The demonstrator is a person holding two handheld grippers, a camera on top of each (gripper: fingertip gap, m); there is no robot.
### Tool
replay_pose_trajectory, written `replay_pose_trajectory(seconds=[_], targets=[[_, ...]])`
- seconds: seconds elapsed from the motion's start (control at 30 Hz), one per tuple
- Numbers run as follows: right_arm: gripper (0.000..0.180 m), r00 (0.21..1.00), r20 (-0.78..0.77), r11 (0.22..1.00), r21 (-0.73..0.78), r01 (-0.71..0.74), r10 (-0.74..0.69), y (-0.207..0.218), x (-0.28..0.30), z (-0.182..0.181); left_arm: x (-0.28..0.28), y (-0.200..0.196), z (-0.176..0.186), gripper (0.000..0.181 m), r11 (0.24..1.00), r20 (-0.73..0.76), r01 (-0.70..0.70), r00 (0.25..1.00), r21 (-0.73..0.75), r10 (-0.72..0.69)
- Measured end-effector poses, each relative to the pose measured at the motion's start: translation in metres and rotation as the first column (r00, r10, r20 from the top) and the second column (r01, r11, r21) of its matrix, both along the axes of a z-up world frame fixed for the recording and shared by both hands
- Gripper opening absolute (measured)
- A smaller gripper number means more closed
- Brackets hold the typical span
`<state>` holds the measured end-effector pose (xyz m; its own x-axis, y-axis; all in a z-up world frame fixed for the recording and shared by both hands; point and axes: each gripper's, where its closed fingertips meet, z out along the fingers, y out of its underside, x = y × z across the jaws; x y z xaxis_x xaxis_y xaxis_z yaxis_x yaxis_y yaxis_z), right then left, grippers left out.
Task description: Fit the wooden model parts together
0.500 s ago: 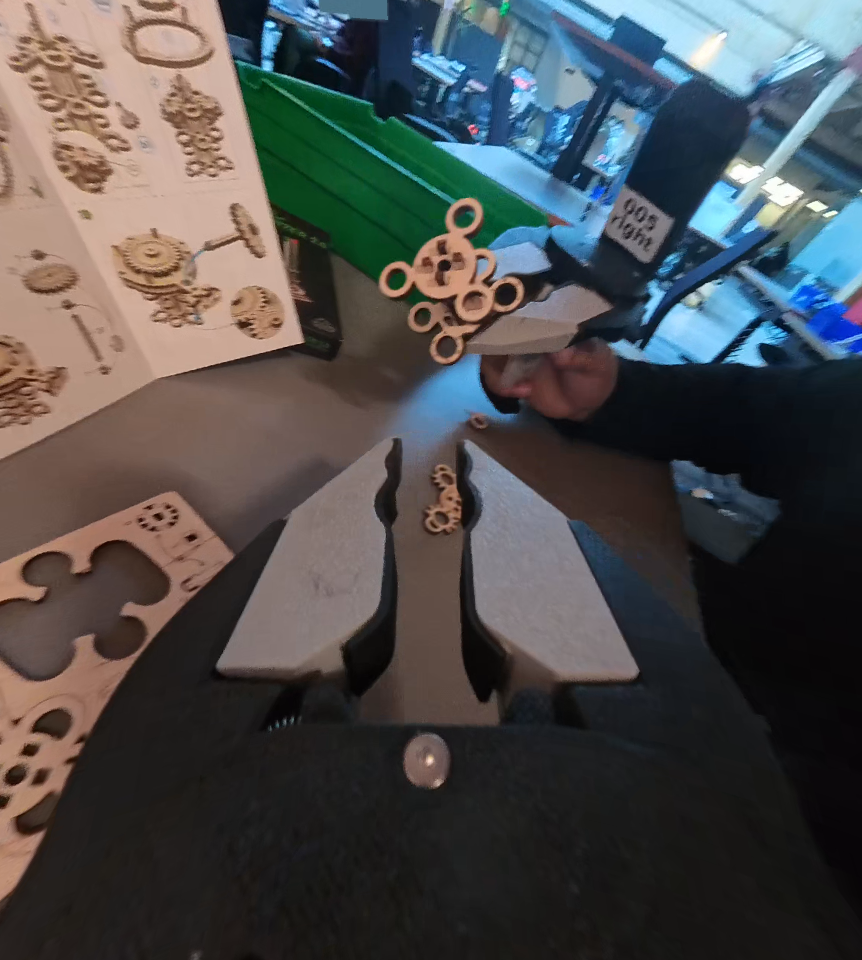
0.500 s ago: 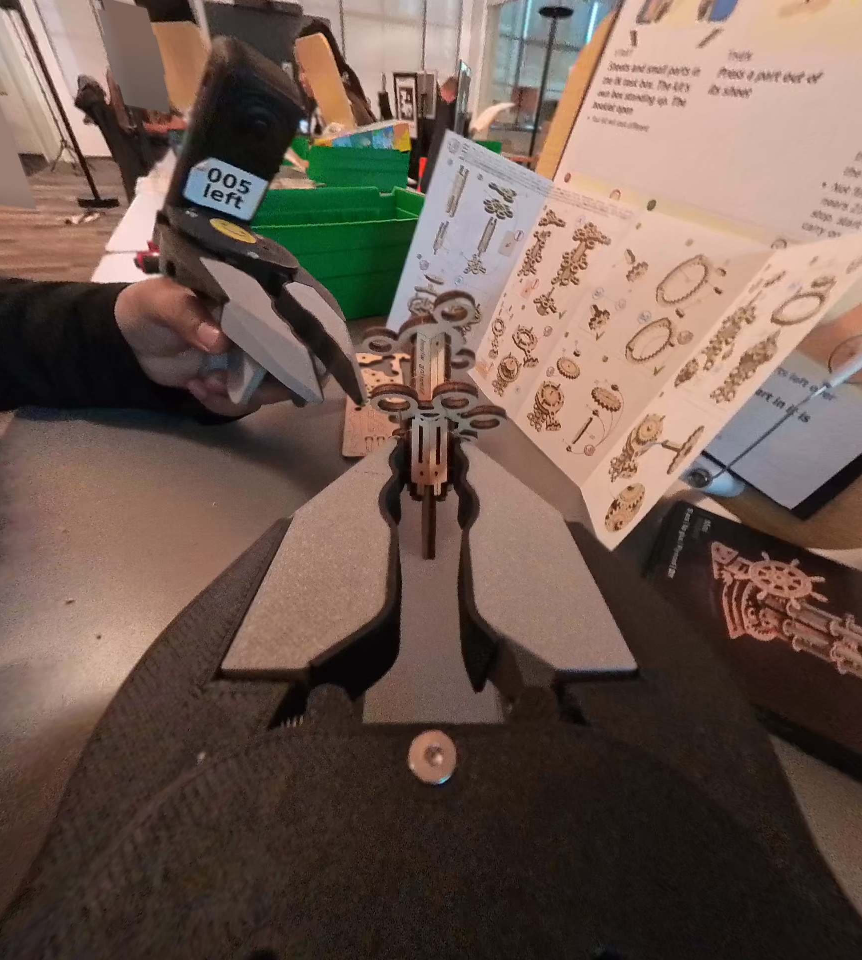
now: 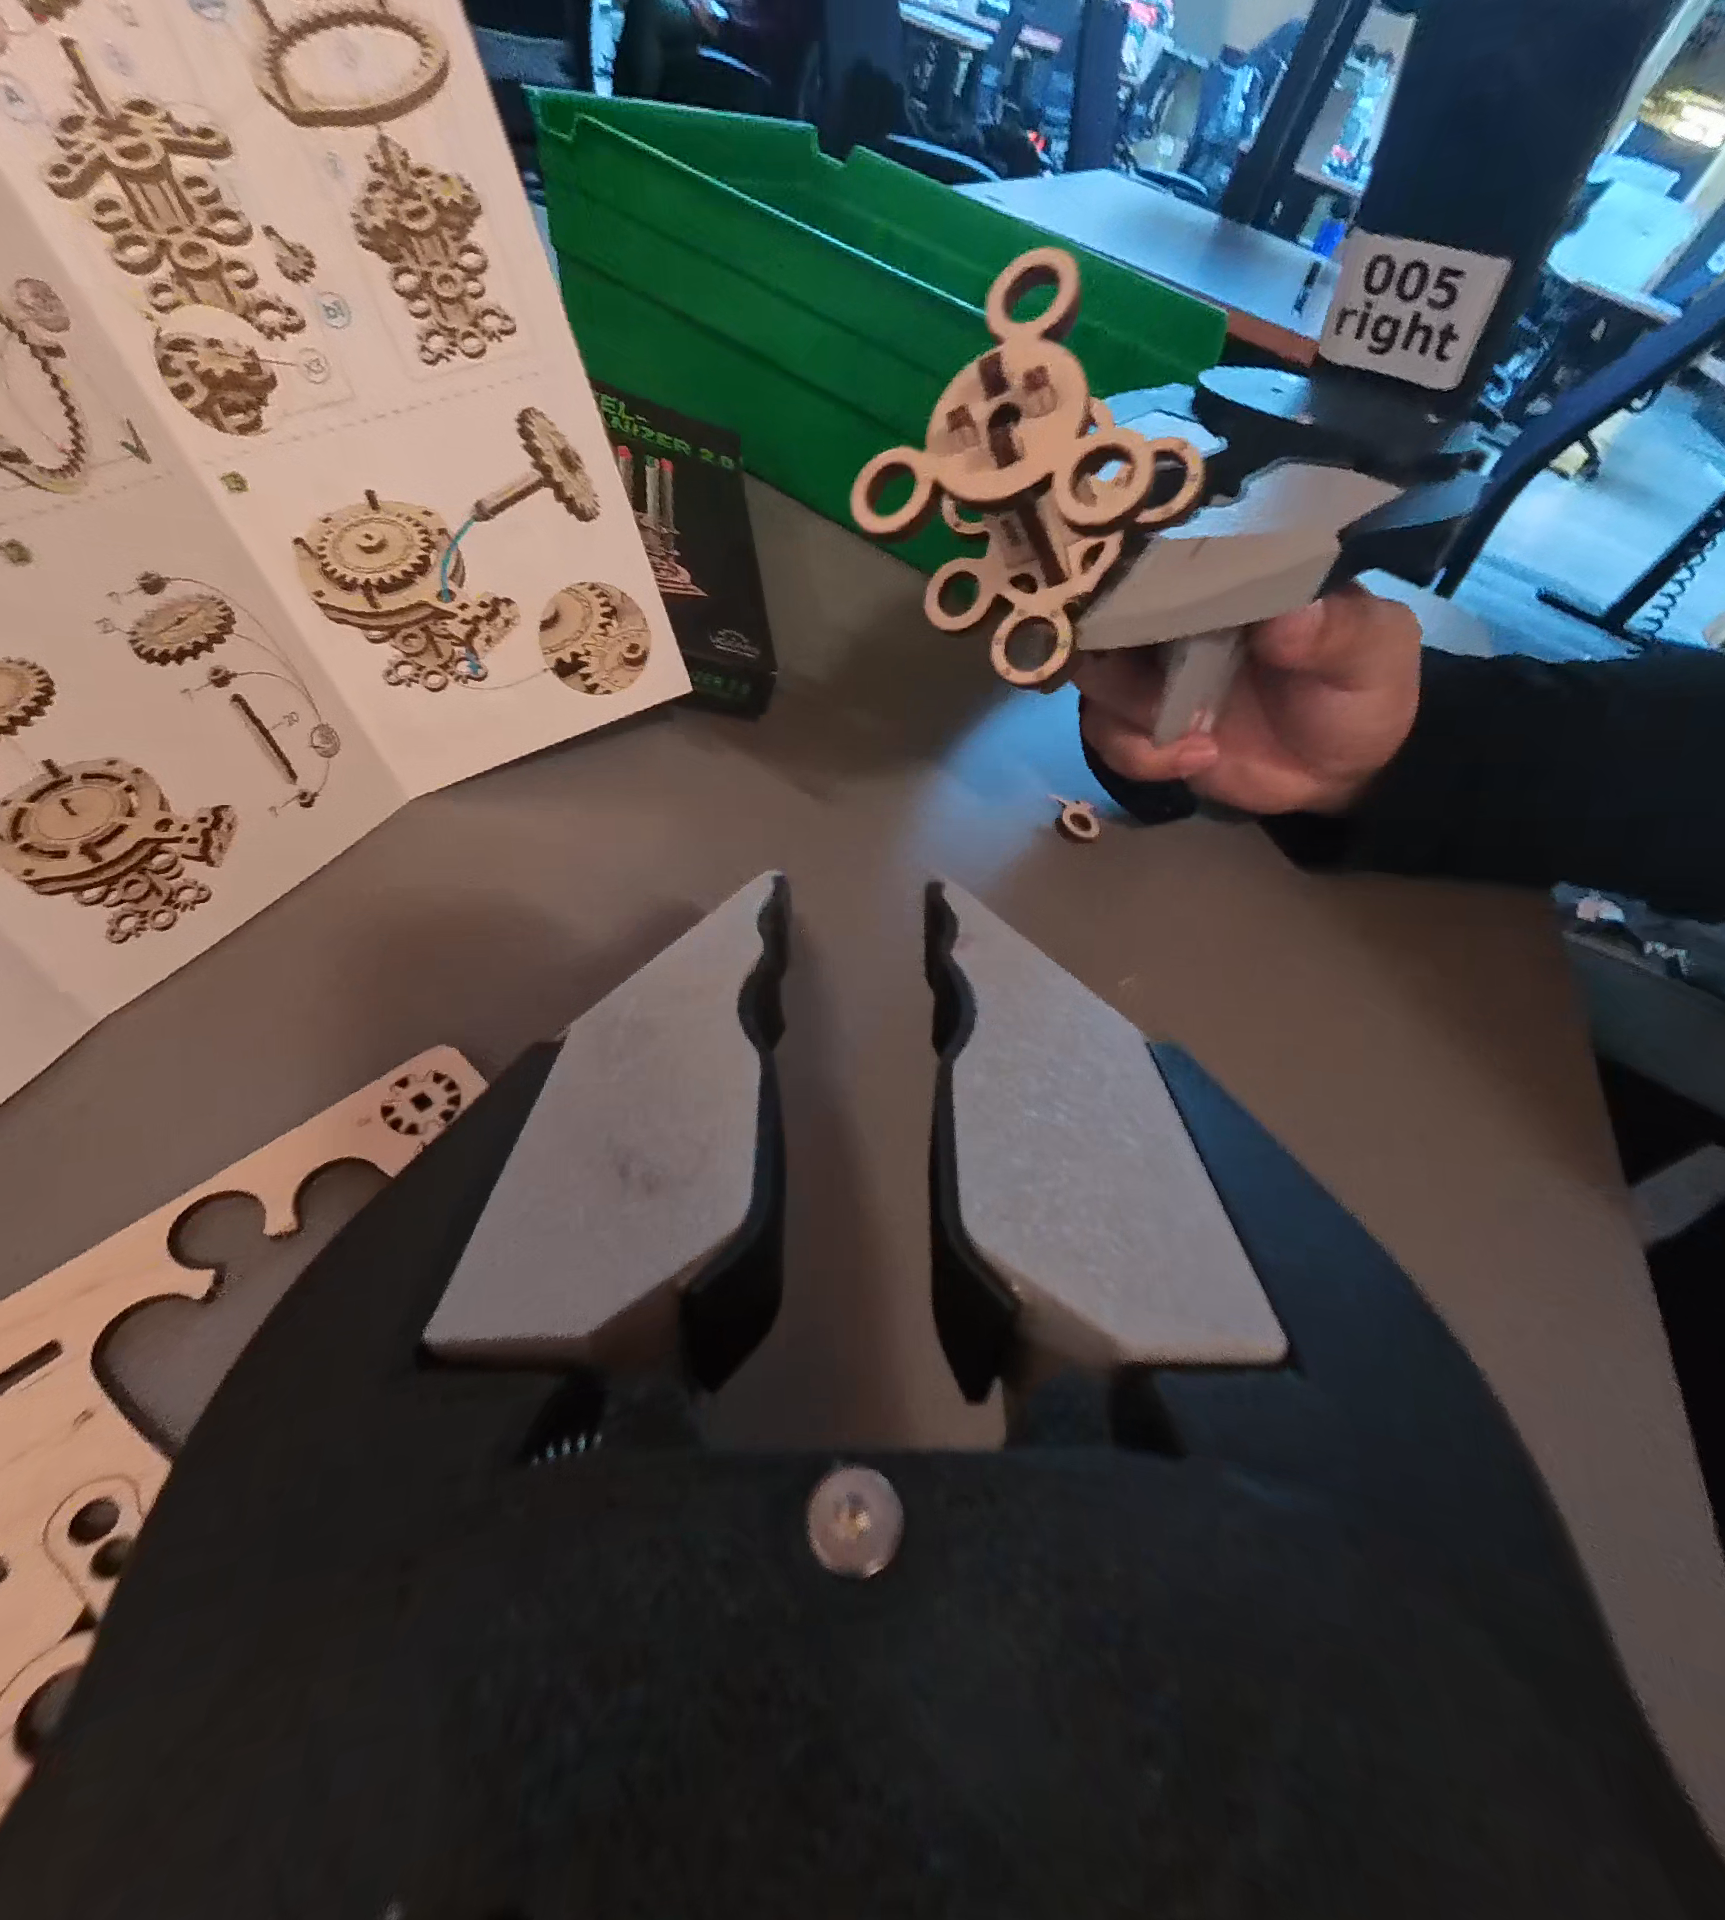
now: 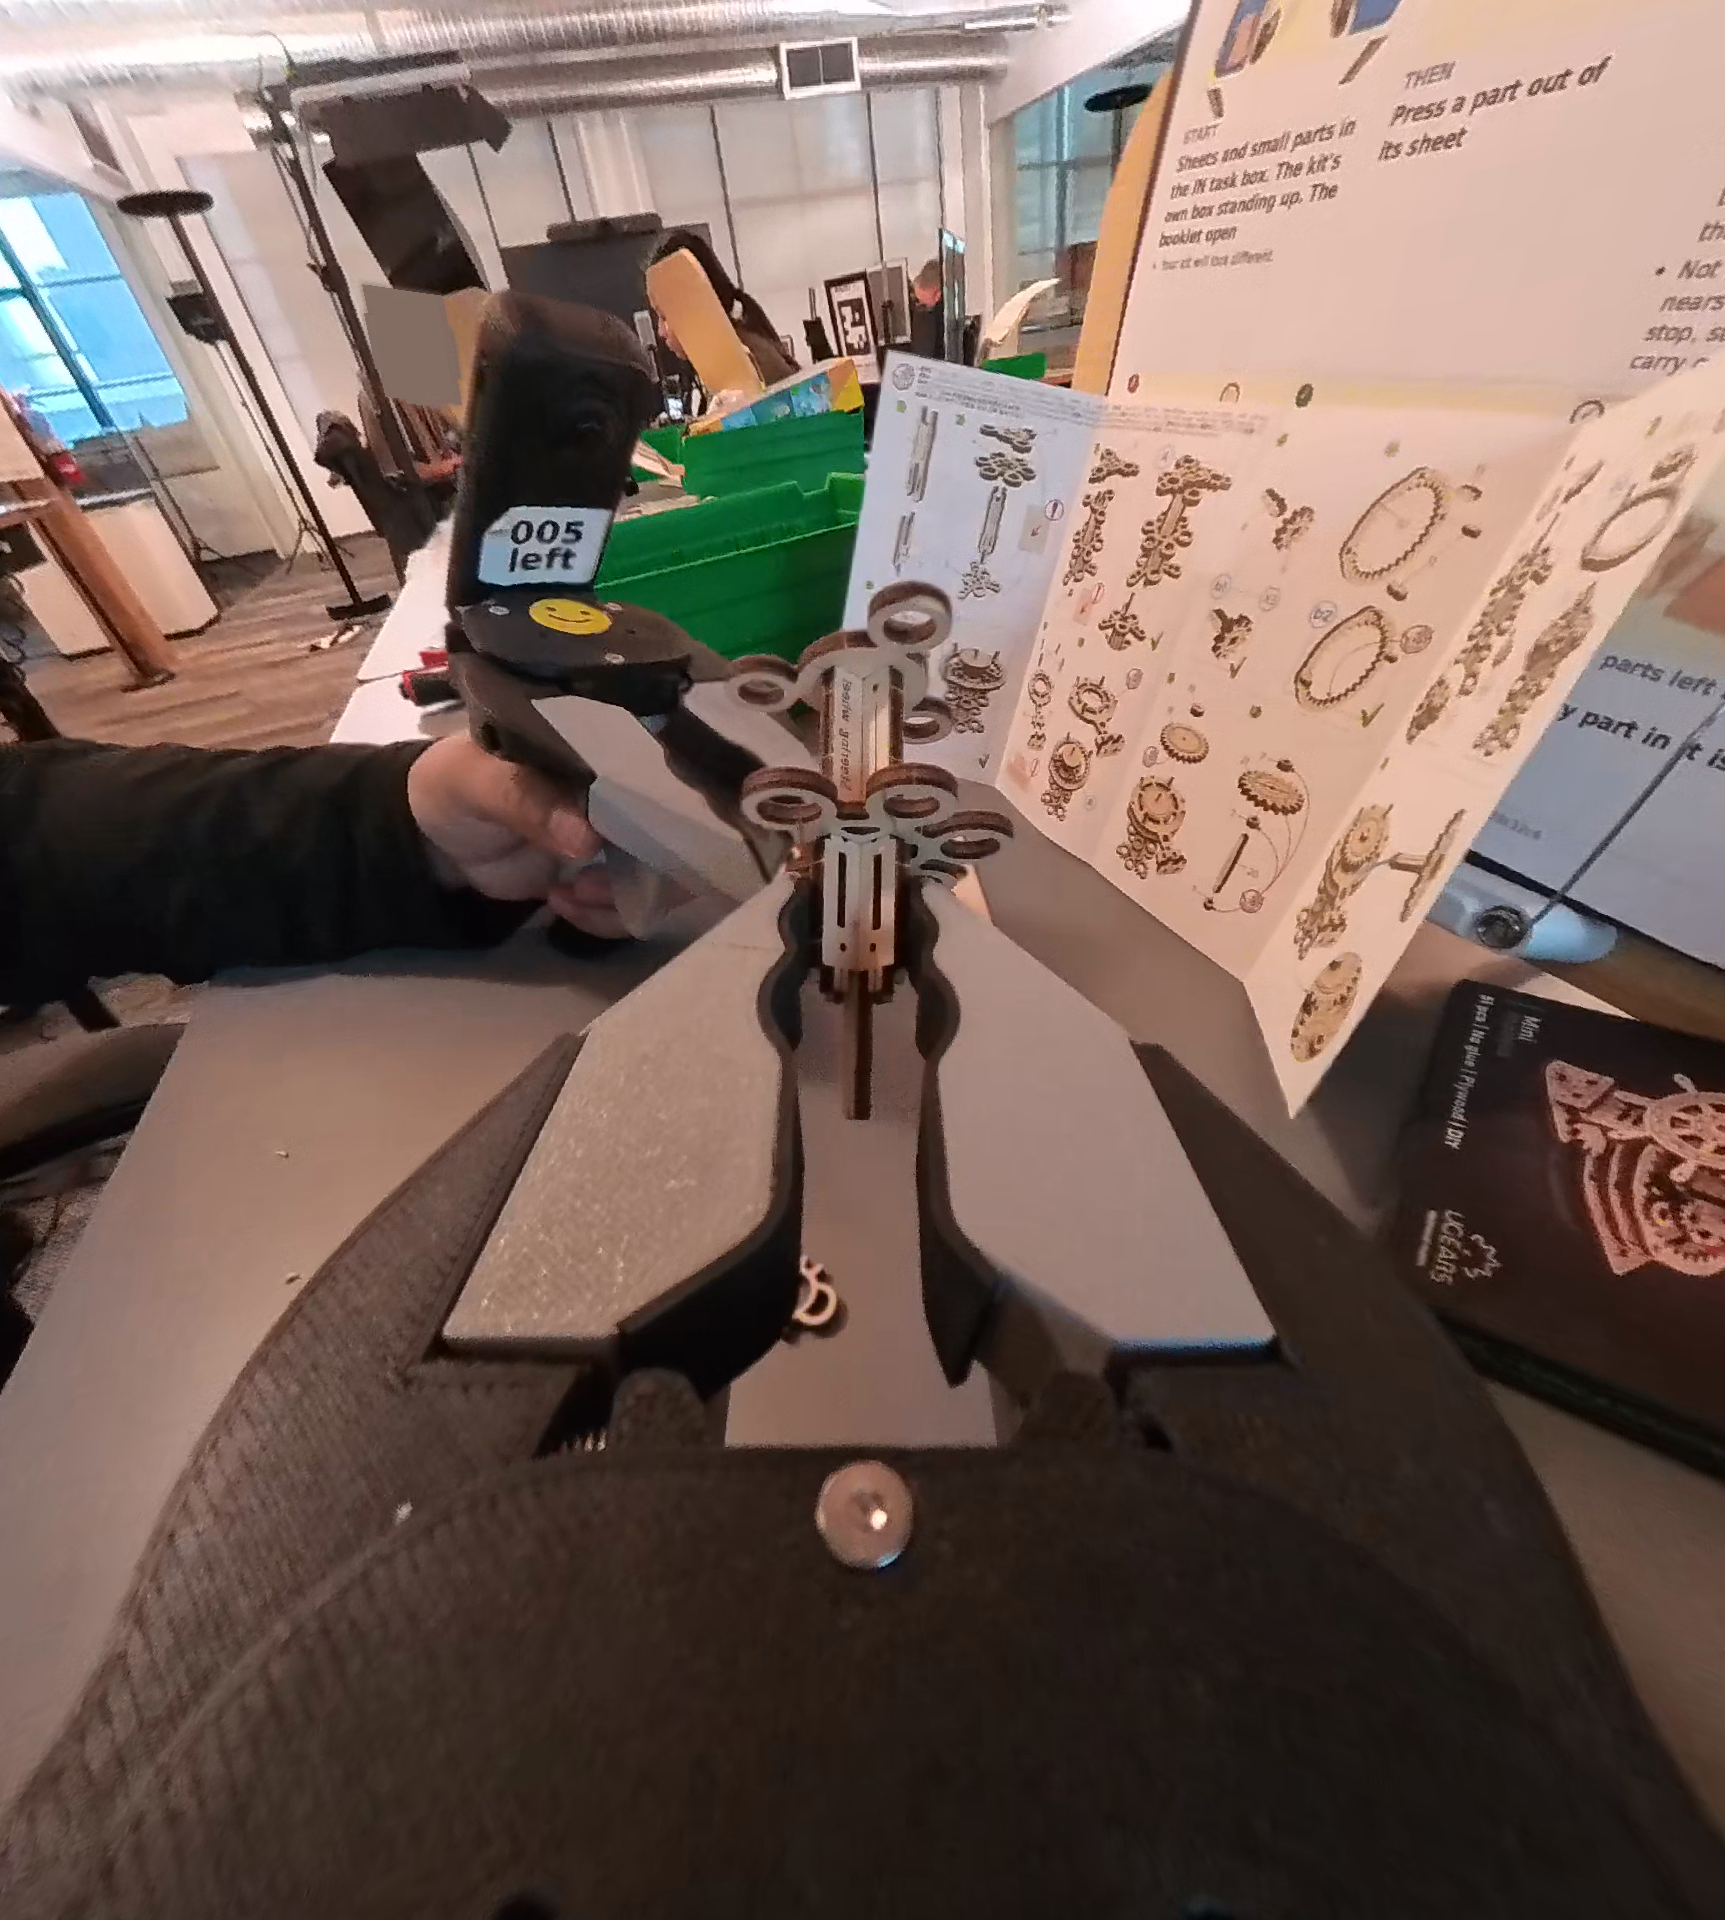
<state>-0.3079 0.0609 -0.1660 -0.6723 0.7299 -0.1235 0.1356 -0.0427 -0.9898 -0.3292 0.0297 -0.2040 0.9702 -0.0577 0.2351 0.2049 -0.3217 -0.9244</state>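
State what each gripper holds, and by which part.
The right gripper clamps the wooden model assembly by its central shaft, just below the lower ring plate. The left gripper is open and holds nothing.

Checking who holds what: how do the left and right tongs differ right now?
The right tongs are shut on the wooden assembly; the left tongs are open and empty. The right tongs are raised above the table; the left point low over it. Both have grey fingers.

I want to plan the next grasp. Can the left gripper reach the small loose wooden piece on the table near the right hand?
Probably yes: the left gripper is open and empty, and bare table lies between it and the small wooden piece.
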Motion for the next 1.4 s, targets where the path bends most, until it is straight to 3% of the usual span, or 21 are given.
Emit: replay_pose_trajectory(seconds=[0.17, 0.47, 0.83, 1.03, 1.4], targets=[[0.013, 0.997, 0.001, 0.997, -0.025, -0.077, 0.077, -0.022, -0.001, 0.002, 0.005, -0.020, 0.012, 0.020, 0.999, -0.020, 0.010, 1.000, 0.033, -0.009], [0.014, 0.975, -0.019, 0.969, -0.102, -0.224, 0.224, -0.073, 0.002, 0.017, 0.014, -0.031, 0.028, 0.022, 0.996, 0.077, 0.021, 0.997, 0.087, -0.028], [0.014, 0.965, 0.015, 0.944, -0.209, -0.254, 0.263, -0.069, 0.003, 0.015, 0.018, -0.027, 0.019, 0.023, 0.997, 0.113, 0.037, 0.993, 0.071, -0.045], [0.013, 0.952, -0.003, 0.921, -0.250, -0.298, 0.307, -0.080, 0.010, 0.021, 0.029, -0.025, 0.032, 0.023, 0.987, 0.151, 0.062, 0.985, 0.148, -0.085], [0.014, 0.965, -0.024, 0.930, -0.259, -0.260, 0.263, -0.083, 0.014, 0.027, 0.036, -0.028, 0.043, 0.023, 0.976, 0.038, 0.059, 0.997, 0.208, -0.068]])
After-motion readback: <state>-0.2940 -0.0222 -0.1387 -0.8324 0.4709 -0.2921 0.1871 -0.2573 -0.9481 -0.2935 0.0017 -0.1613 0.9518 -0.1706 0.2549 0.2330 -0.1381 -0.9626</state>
